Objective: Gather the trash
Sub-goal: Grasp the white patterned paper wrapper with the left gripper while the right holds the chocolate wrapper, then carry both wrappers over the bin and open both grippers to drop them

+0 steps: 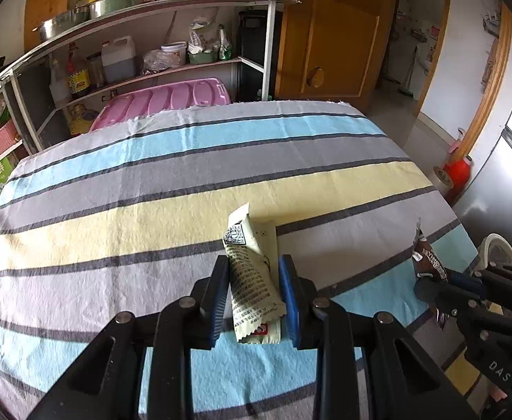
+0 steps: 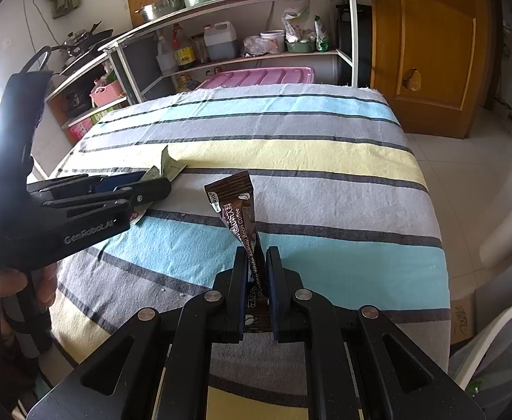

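A pale green snack wrapper (image 1: 252, 280) sits crumpled between the fingers of my left gripper (image 1: 252, 262), its far end lifted off the striped tablecloth (image 1: 151, 217); the pads press its sides. In the right wrist view the same left gripper (image 2: 154, 180) reaches in from the left with the wrapper (image 2: 168, 166) poking out of its tips. My right gripper (image 2: 257, 252) is shut on a brown coffee sachet (image 2: 236, 203), which stands upright above the cloth. From the left wrist view the right gripper (image 1: 431, 280) and the sachet (image 1: 425, 255) show at the right edge.
A white-rimmed bin (image 2: 493, 350) stands off the table's near right corner. A storage rack (image 2: 256, 59) with bottles and bowls and a pink lid (image 2: 256, 77) lie beyond the far edge. A wooden door (image 2: 431, 52) is at the back right. A paper roll (image 2: 500, 234) lies right.
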Motion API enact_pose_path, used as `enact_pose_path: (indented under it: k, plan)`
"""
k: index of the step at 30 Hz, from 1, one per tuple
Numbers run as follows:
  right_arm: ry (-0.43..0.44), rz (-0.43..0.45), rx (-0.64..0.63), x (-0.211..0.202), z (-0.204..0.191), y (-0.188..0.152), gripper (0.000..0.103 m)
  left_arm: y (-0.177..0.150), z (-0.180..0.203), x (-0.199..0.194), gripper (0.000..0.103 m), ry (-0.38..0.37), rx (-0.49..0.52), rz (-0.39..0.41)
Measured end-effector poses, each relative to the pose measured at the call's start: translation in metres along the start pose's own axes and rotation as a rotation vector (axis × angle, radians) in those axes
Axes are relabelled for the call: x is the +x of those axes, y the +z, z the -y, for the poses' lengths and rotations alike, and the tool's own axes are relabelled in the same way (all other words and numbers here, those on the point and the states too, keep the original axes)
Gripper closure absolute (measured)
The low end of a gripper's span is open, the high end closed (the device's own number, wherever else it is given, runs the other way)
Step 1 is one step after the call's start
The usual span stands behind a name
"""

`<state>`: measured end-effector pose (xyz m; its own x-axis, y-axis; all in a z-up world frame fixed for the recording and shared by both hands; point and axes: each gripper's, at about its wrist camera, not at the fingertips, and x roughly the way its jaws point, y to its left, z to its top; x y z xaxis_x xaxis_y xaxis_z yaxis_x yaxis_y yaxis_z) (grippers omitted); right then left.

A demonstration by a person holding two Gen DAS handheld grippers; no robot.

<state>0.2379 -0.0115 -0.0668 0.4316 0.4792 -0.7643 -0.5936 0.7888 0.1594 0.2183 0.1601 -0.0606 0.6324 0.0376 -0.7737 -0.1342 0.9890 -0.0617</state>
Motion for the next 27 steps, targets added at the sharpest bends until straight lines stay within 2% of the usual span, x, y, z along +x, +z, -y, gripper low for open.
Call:
enact_pose_path:
  k: [6,11,19,27]
  plan:
    - [-0.013,0.027,0.003,-0.014,0.002,-0.003,0.092,-0.007,0.005,-0.023,0.073,-0.038,0.005,0.019]
    - [-0.027,0.065,0.038,-0.041,0.011,-0.013,0.092,-0.01,0.025,-0.048,0.073,-0.059,0.045,0.057]
    - [-0.068,0.13,0.146,-0.097,0.038,-0.04,0.092,-0.014,0.08,-0.085,0.073,-0.146,0.133,0.117]
    - [-0.157,0.193,0.205,-0.157,0.067,-0.07,0.092,-0.019,0.138,-0.103,0.073,-0.242,0.219,0.14]
